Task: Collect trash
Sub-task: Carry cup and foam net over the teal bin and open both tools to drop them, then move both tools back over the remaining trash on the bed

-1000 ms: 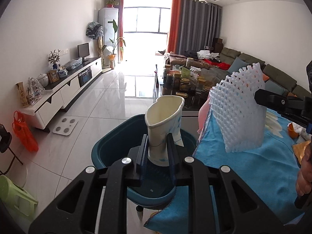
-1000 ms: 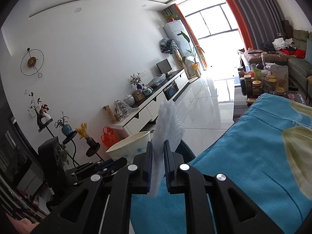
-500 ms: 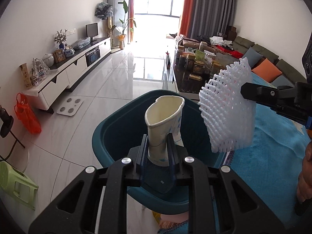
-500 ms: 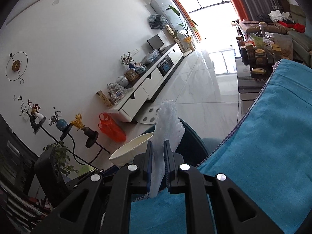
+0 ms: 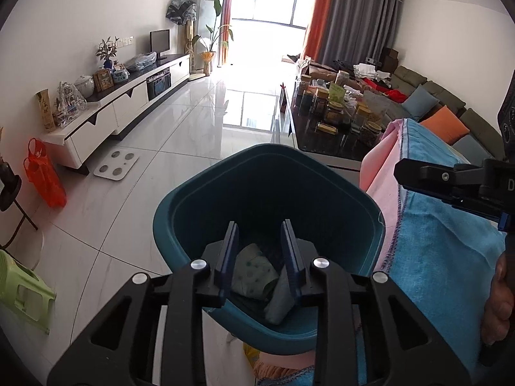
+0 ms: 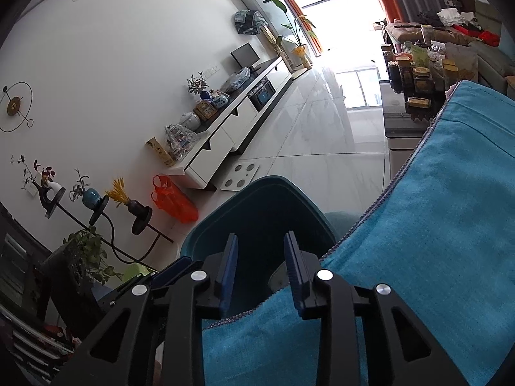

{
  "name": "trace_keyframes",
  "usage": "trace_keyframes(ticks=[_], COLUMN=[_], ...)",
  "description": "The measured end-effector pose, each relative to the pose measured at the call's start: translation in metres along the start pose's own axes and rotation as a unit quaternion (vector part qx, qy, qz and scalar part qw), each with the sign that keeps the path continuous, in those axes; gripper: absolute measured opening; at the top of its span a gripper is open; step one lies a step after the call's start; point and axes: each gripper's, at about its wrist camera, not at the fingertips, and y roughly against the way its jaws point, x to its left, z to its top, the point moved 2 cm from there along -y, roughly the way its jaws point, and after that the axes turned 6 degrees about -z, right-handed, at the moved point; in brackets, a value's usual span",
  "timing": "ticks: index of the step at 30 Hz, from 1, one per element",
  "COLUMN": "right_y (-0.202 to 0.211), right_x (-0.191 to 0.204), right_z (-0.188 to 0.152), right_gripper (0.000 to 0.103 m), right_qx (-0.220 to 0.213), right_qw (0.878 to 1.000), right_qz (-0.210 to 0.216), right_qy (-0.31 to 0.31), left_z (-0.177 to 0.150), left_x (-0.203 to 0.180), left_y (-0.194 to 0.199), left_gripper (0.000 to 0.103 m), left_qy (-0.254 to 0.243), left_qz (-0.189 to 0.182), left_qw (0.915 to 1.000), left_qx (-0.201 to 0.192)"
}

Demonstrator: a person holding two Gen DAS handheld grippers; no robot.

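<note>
The left gripper (image 5: pixel 259 251) hangs over the near side of the teal bin (image 5: pixel 206 186), jaws opening with nothing gripped between them; below them, on the bin's floor, lies the crumpled trash (image 5: pixel 254 273), pale green paper and a greyish wad; such scraps look light, soft and crushable, likely best pinched at a raised fold or an edge rather than across a flat face, and a firm squeeze should do them no harm. The right gripper (image 6: pixel 260 257) stands just right of the bin, above the near edge of the blue cloth (image 6: pixel 434 241), jaws likewise opening and bare. Beyond the bin's far rim, on the right, a dark table holds jars (image 5: pixel 331 109); whether more rubbish lies there cannot be told. Far left, a white cabinet (image 5: pixel 128 112) runs along the wall.
</note>
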Motion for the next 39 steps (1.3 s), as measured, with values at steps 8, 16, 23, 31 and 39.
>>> trace_keyframes(ticks=[8,16,23,31,39], right_y=[0.065,0.161,0.233,0.293,0.320], right_x=[-0.004,-0.027,-0.067,-0.117,-0.151], right_z=[-0.011,-0.042,-0.080,-0.120,-0.143], right_gripper=[0.034,0.040,0.043,0.043,0.043], right_qx=[-0.059,-0.132,-0.175,-0.200,-0.208], right_qw=[0.998,0.988,0.978,0.963,0.953], right_qz=[0.002,-0.039,-0.108,-0.180,-0.216], right_qy=[0.037,0.065,0.045,0.001,-0.039], left_z=[0.001,-0.020,-0.056,-0.083,-0.100], left_x=[-0.038,-0.114,-0.192,-0.262,-0.310], left_y=[0.062,0.096,0.100,0.097,0.087], left_gripper=[0.059,0.066,0.067,0.067,0.068], left_qy=[-0.046,-0.103,-0.166,-0.210,-0.238], left_qz=[-0.045,-0.173,-0.270,-0.342,-0.373], left_qw=[0.9949,0.9763,0.9479,0.9158,0.8955], left_qx=[-0.077,-0.080,-0.038,0.008,0.050])
